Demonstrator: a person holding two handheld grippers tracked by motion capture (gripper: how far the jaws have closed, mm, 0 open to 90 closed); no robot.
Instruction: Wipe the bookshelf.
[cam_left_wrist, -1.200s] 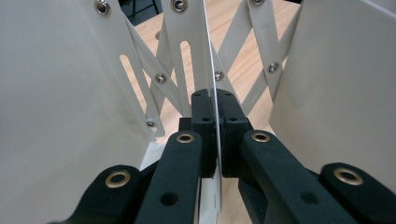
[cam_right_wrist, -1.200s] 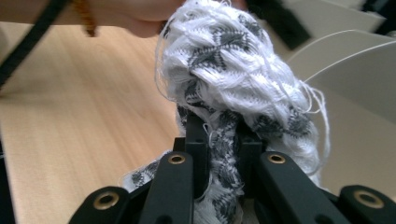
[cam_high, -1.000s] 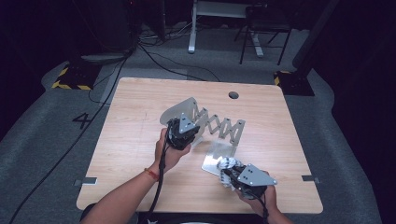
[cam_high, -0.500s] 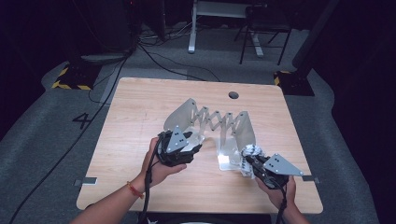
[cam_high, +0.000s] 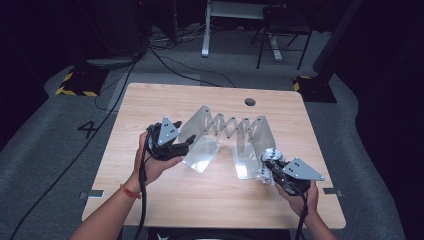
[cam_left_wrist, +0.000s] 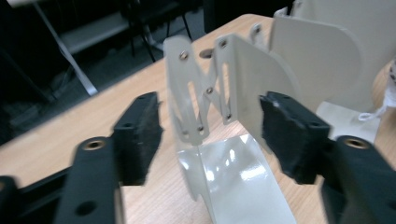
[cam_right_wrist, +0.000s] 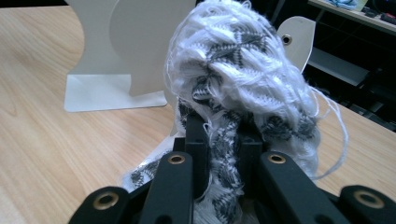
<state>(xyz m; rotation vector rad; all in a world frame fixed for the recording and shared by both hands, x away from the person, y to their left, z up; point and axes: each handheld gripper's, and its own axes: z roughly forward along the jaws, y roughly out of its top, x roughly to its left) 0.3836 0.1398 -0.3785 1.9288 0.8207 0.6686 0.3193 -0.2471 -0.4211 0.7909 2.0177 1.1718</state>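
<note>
On the left, the left tongs (cam_high: 181, 146) have just been opening; their jaws stand apart with nothing pressed between them, just beside the left plate of the metal rack (cam_high: 227, 135) in the middle of the worktop (cam_high: 200, 200). If they swing in carelessly, they could knock that plate and fold the scissor links back together. On the right, the right tongs (cam_high: 270, 167) are clamped on a black-and-white knitted cloth (cam_right_wrist: 243, 74) beside the rack's right plate; its loose threads may snag on the plate edge.
</note>
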